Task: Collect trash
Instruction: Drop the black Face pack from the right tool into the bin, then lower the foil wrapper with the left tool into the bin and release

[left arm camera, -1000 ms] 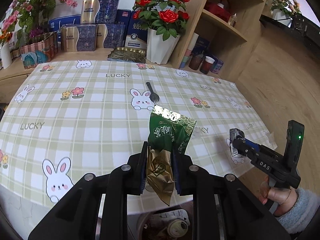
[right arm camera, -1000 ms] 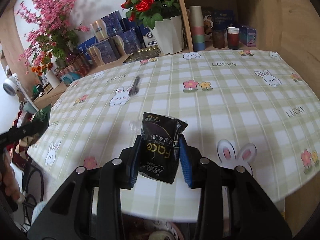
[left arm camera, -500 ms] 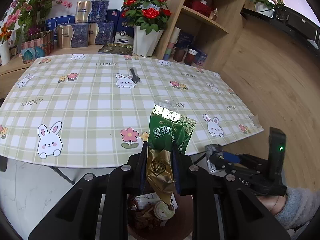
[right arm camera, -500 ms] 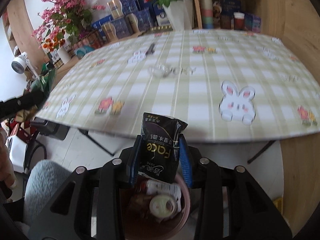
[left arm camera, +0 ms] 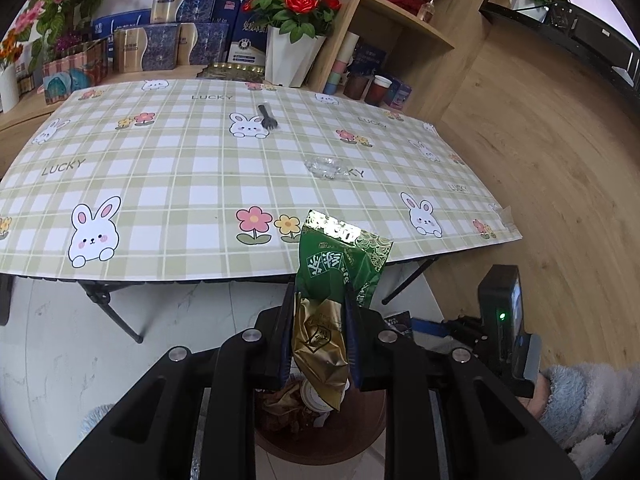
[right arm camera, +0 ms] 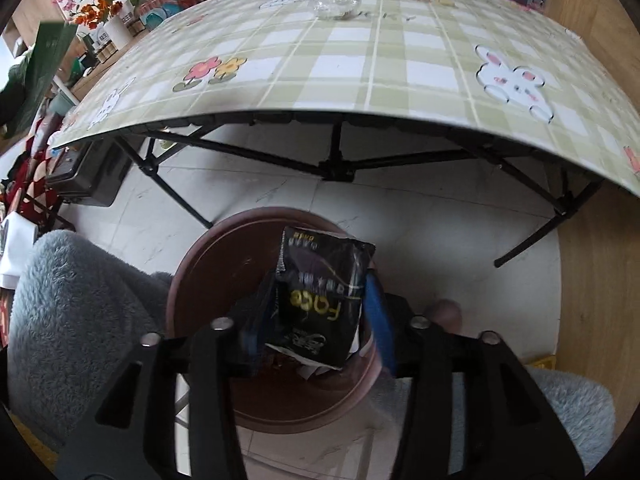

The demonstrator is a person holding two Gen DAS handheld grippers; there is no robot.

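My left gripper (left arm camera: 320,308) is shut on a green tea packet (left arm camera: 340,264) with a gold packet (left arm camera: 320,344) behind it, held over the brown round bin (left arm camera: 360,432) on the floor. My right gripper (right arm camera: 316,308) points steeply down over the same bin (right arm camera: 188,280). Its jaws are opening. A black snack packet (right arm camera: 320,292) sits tilted between the spread pads (right arm camera: 378,312), which stand clear of it. Crumpled clear plastic (left arm camera: 326,168) and a black fork (left arm camera: 266,116) lie on the checked table (left arm camera: 160,184).
The bin holds wrappers and a small cup (left arm camera: 316,396). The table's black folding legs (right arm camera: 340,160) stand just beyond the bin. Fluffy grey sleeves (right arm camera: 80,320) flank it. Boxes, flower pots (left arm camera: 292,60) and wooden shelves (left arm camera: 408,32) line the far side.
Both grippers have moved back off the table edge and down over the bin. The right jaws have spread, and the black packet now tilts loose between them.
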